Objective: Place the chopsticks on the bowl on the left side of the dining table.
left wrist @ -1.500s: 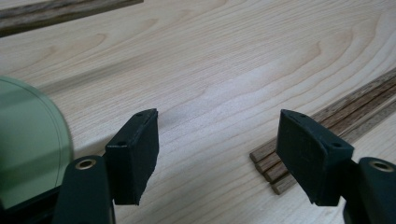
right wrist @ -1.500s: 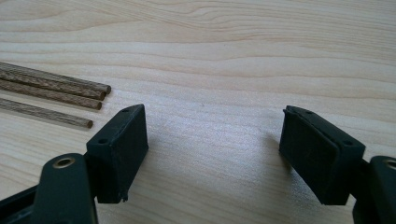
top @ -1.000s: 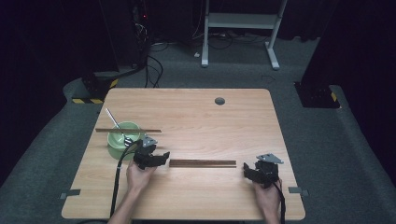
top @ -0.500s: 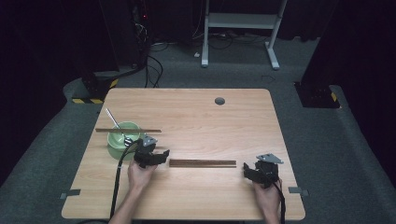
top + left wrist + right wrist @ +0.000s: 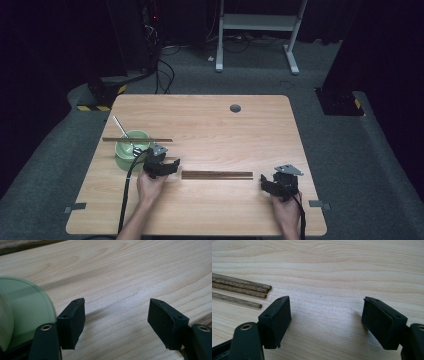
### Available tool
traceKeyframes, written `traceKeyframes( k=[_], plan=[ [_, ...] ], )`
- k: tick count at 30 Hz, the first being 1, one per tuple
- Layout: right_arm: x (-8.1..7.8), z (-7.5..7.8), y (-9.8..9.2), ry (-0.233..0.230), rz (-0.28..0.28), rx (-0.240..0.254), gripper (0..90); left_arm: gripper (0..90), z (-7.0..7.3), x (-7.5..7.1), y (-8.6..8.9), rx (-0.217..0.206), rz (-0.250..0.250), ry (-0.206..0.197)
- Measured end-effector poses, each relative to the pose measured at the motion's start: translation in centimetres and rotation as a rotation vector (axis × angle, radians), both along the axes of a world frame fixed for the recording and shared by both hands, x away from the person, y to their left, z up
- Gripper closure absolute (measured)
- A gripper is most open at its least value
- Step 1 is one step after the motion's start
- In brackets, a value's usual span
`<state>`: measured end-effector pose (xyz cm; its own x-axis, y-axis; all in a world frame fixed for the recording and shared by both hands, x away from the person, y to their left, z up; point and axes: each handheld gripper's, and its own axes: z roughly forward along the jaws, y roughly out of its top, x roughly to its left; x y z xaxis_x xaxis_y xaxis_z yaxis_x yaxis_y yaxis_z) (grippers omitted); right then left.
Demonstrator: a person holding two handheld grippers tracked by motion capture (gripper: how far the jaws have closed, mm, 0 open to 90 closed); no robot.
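Note:
A green bowl (image 5: 125,152) stands at the table's left with a thin metal utensil (image 5: 121,129) leaning in it and a dark wooden stick (image 5: 137,140) lying across its far rim. Several dark wooden sticks (image 5: 217,174) lie side by side mid-table. My left gripper (image 5: 175,166) rests just right of the bowl, jaws open and empty, pointing toward the sticks' left end. In the left gripper view the bowl (image 5: 25,307) sits beside my left gripper (image 5: 116,315). My right gripper (image 5: 263,184) is open and empty just right of the sticks; their ends (image 5: 239,291) lie left of my right gripper (image 5: 325,312).
The wooden table (image 5: 210,125) has a round cable hole (image 5: 235,108) near its far edge. Grey carpet surrounds it, with a white desk frame (image 5: 257,22) and cables behind. Tape strips (image 5: 75,207) mark the near corners.

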<state>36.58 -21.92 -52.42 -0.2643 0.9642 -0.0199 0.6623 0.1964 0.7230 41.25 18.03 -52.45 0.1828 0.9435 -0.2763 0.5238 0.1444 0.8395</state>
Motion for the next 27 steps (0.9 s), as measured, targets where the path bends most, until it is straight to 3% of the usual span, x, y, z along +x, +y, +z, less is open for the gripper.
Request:
traceKeyframes(
  k=[7,11,27],
  plan=[
    [0.0,0.0,0.0,0.000,0.000,0.000,23.1,30.4,-0.5,0.4,0.0,-0.002,0.019,0.006],
    [0.0,0.0,0.0,0.000,0.000,0.000,23.1,30.4,-0.8,0.6,0.1,0.018,0.024,0.016],
    [0.0,0.0,0.0,0.000,0.000,0.000,23.1,29.9,-1.2,0.7,0.1,0.015,0.037,-0.015]
  ],
)
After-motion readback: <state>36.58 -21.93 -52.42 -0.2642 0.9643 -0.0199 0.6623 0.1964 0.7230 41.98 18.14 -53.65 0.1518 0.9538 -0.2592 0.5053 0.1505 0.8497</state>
